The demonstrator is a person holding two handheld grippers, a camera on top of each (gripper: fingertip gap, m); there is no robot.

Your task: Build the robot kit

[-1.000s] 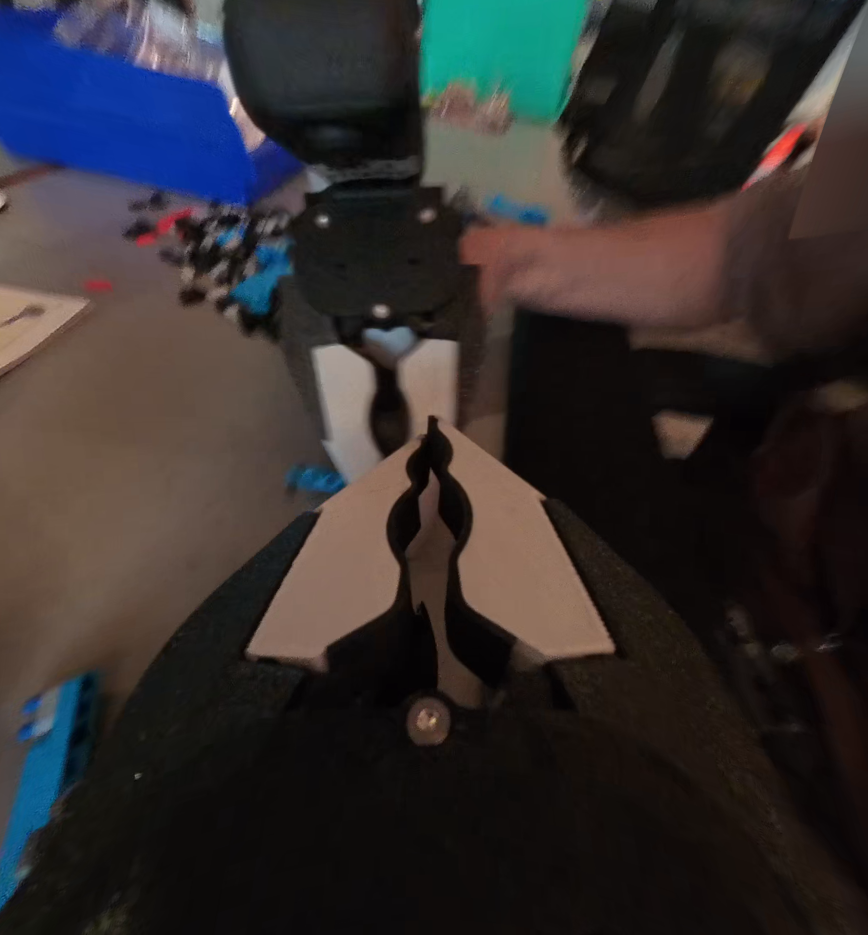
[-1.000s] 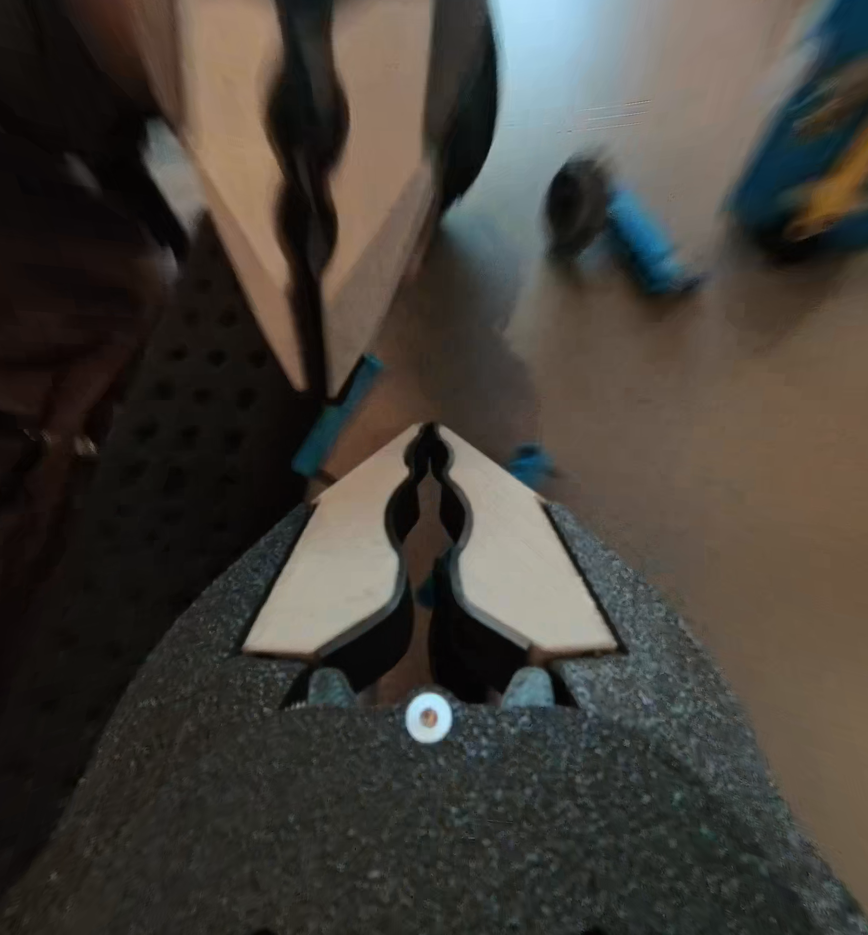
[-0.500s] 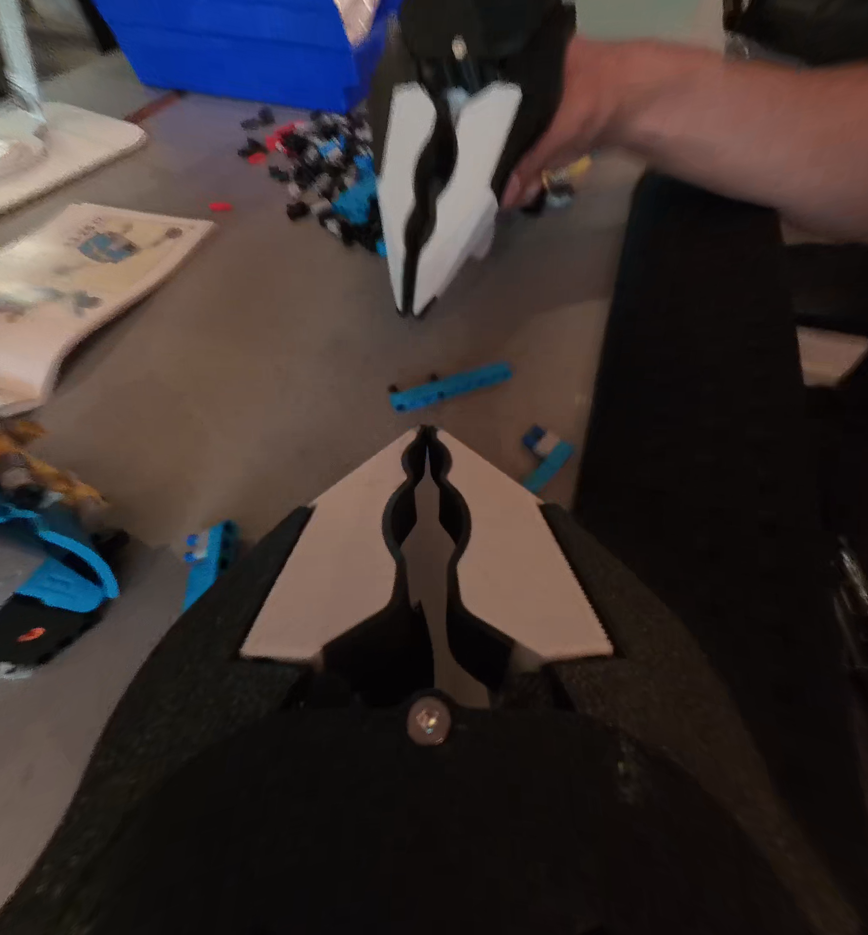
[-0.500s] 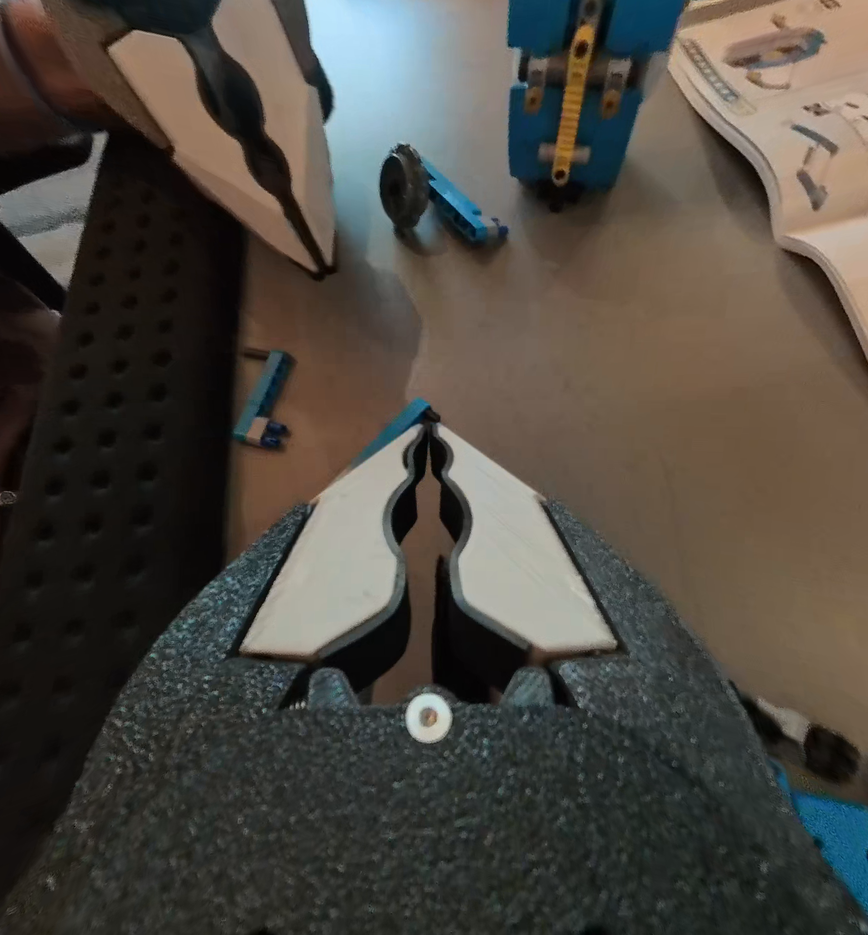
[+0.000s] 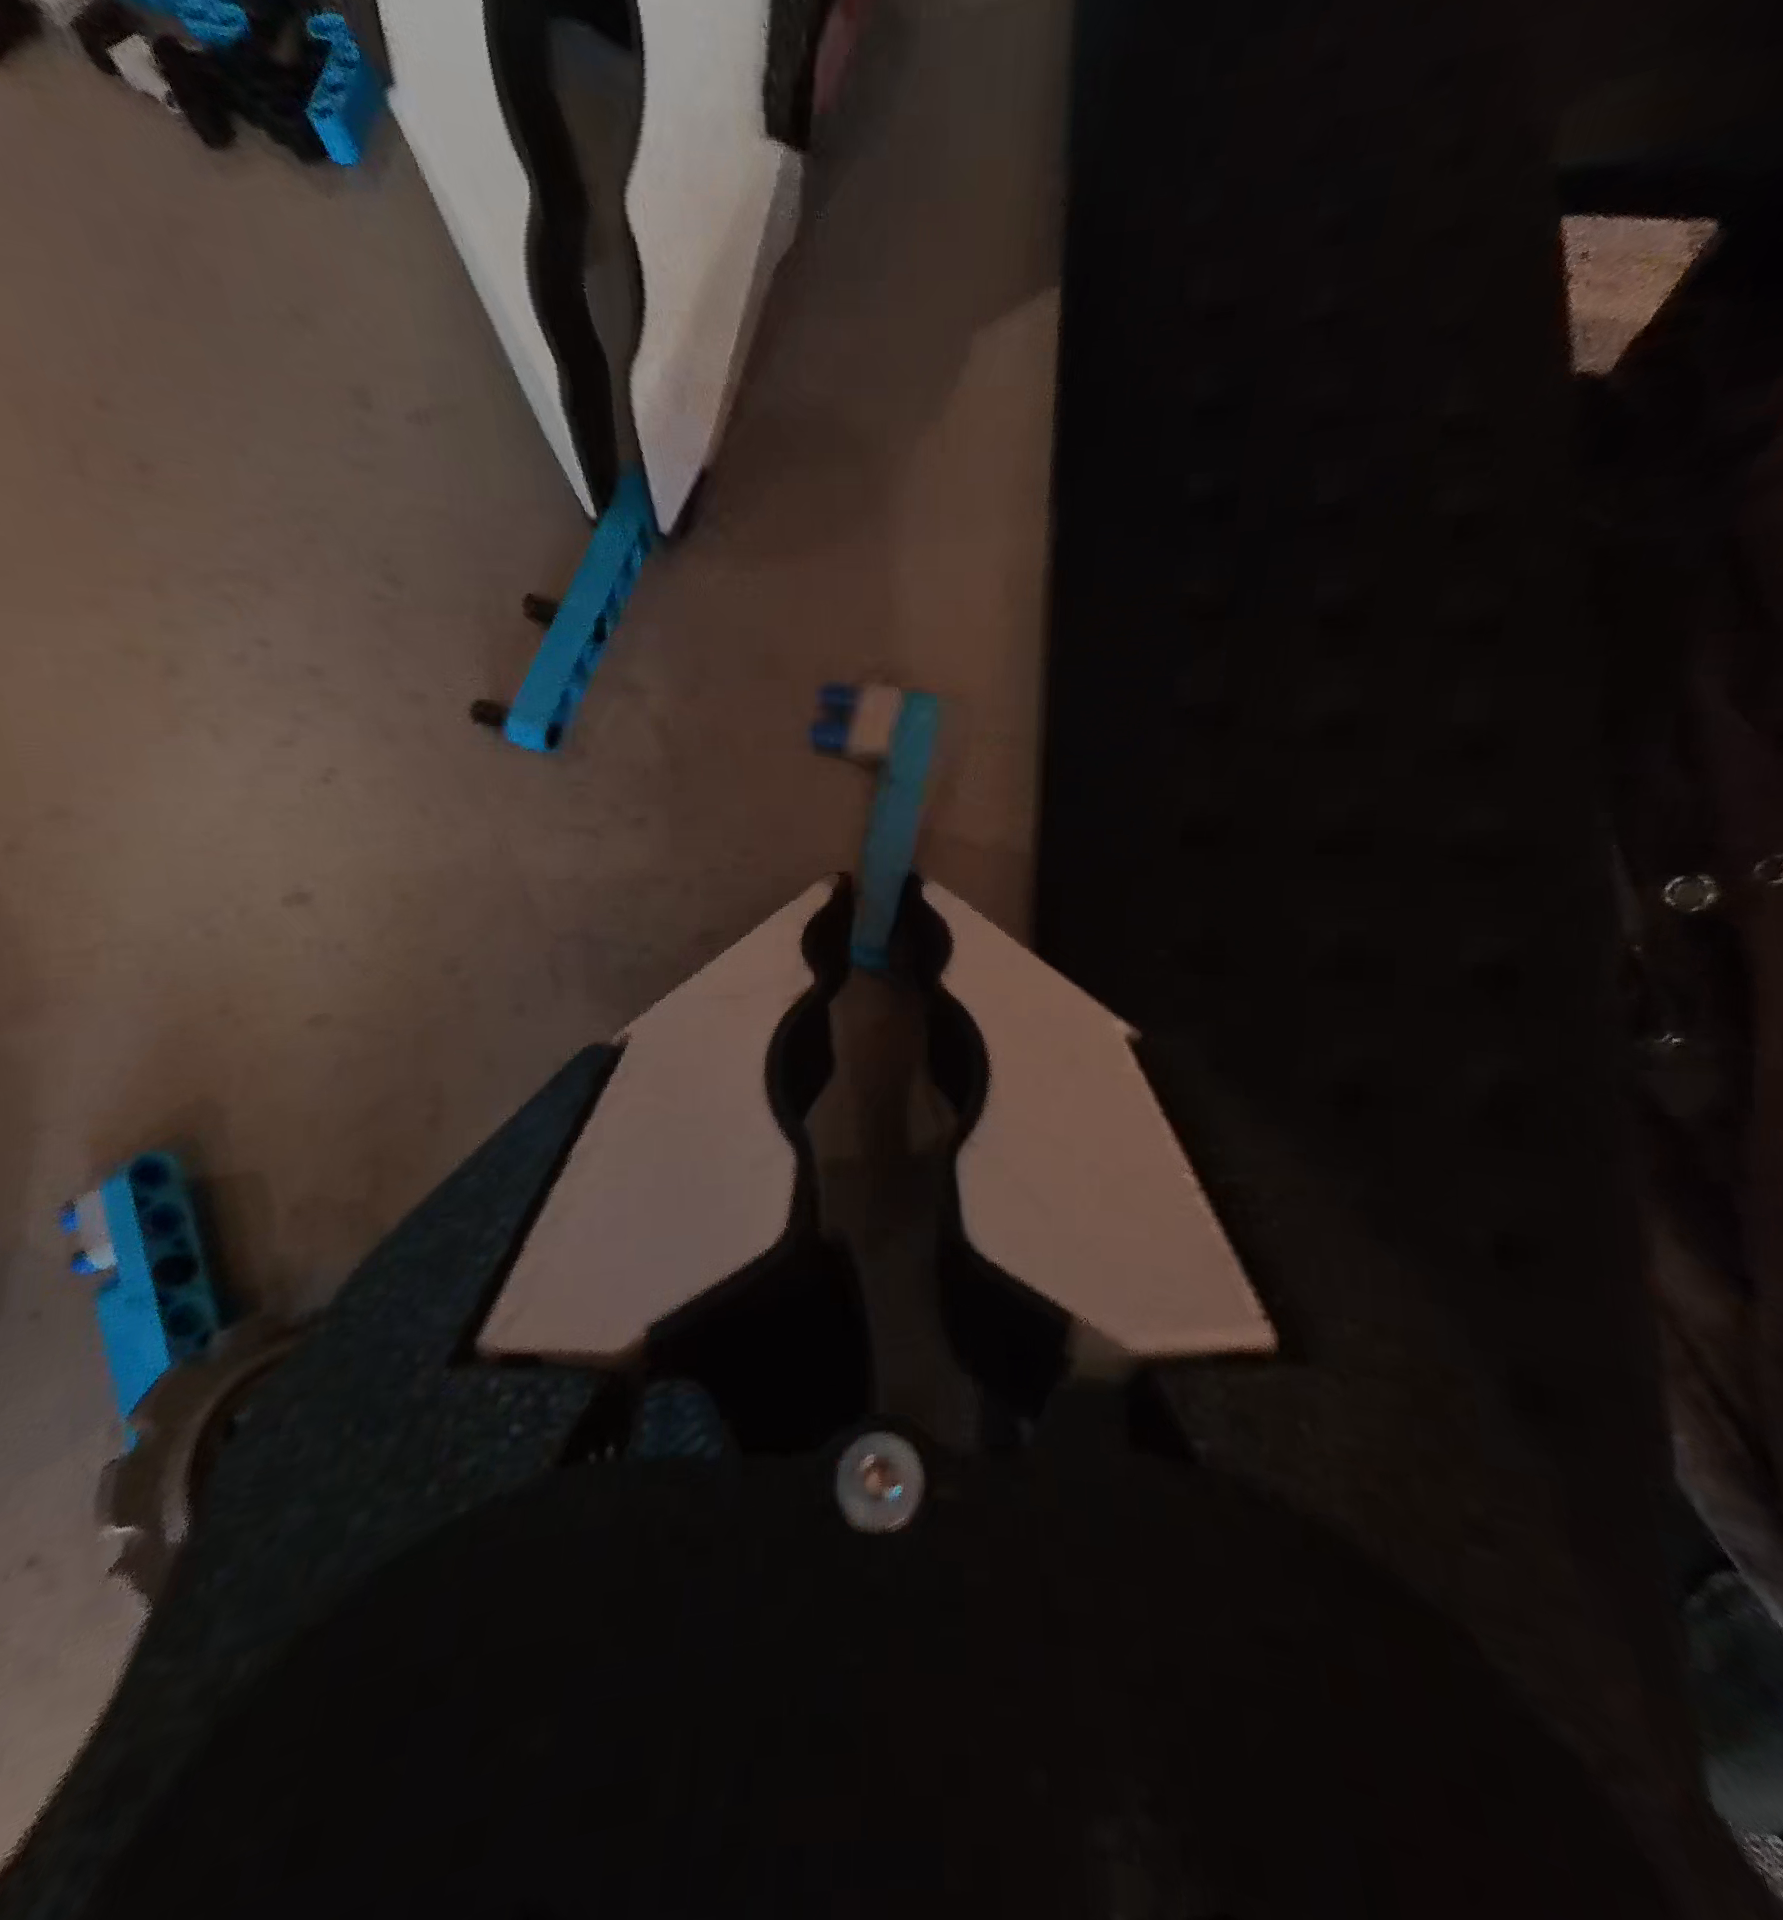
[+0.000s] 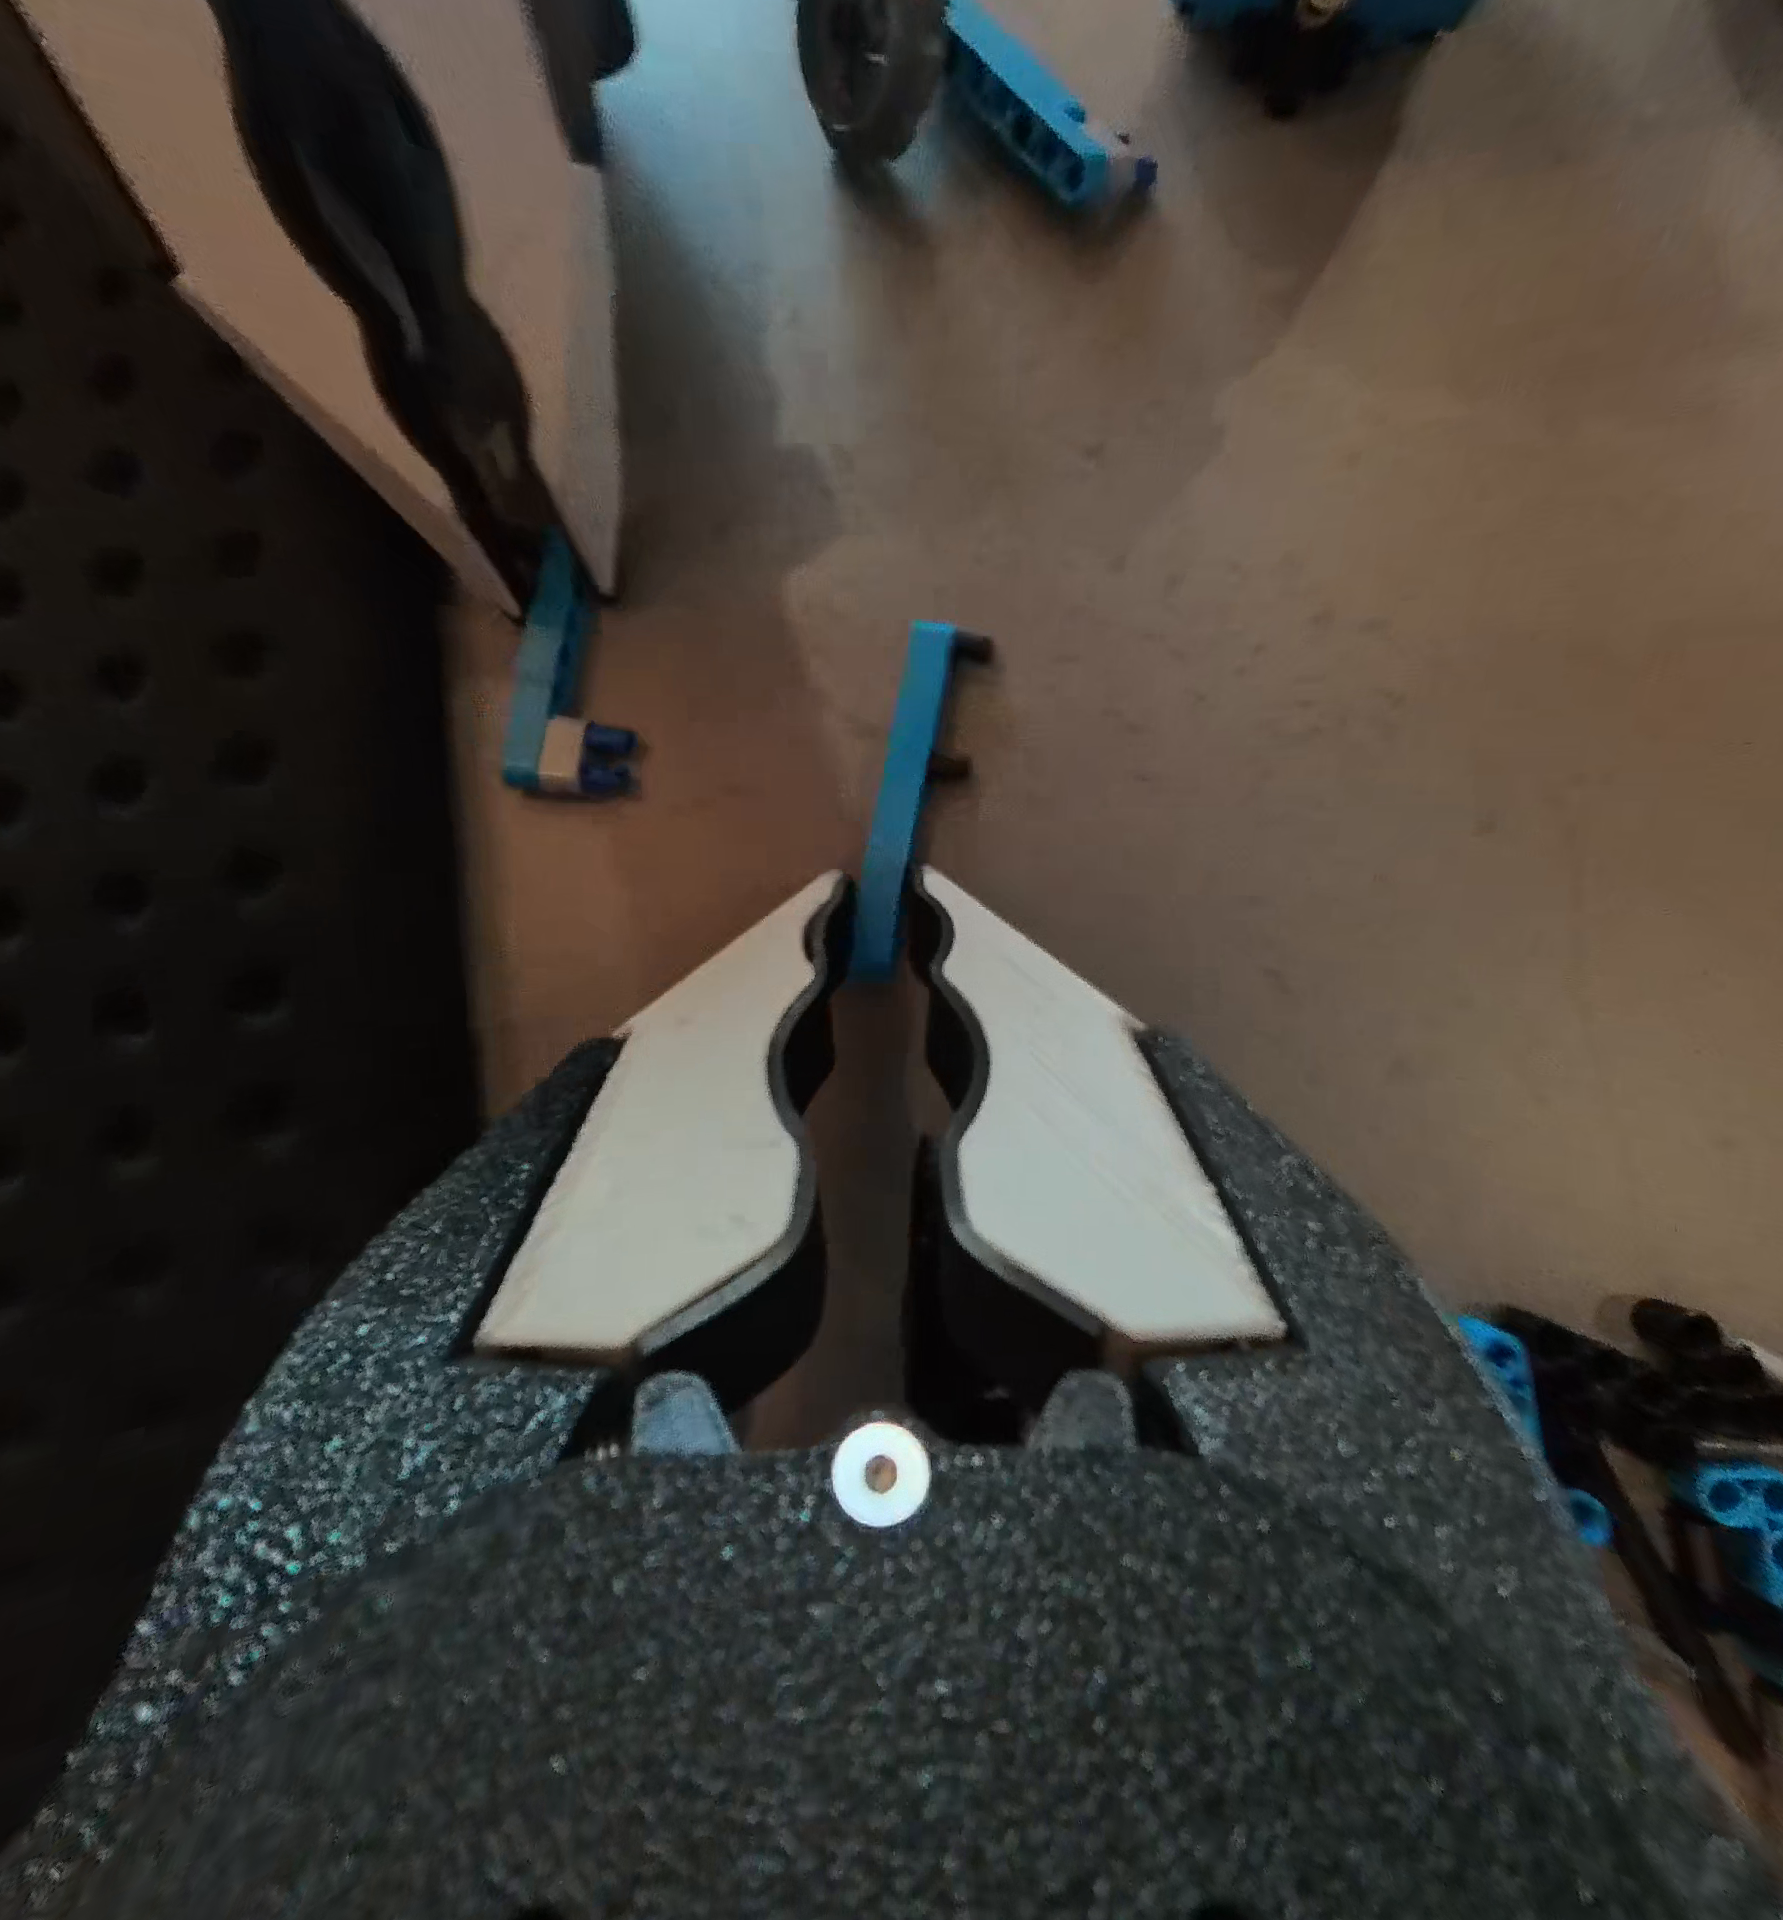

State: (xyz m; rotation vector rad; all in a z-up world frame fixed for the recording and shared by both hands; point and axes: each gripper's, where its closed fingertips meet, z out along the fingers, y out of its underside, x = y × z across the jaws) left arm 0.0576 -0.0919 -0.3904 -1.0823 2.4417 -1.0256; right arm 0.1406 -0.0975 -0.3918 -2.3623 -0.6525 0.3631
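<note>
Beams sit in both my claws. My left claw (image 5: 879,906) is pinched on the near end of a short blue beam (image 5: 899,800) with a white block at its far end, just beside a black perforated panel (image 5: 1282,727). My right claw (image 6: 882,906) pinches a longer blue beam (image 6: 910,769) with two black pins (lifted or resting on the surface (image 6: 1334,727), I cannot tell). A pile of loose parts (image 6: 1697,1455) lies to the right.
</note>
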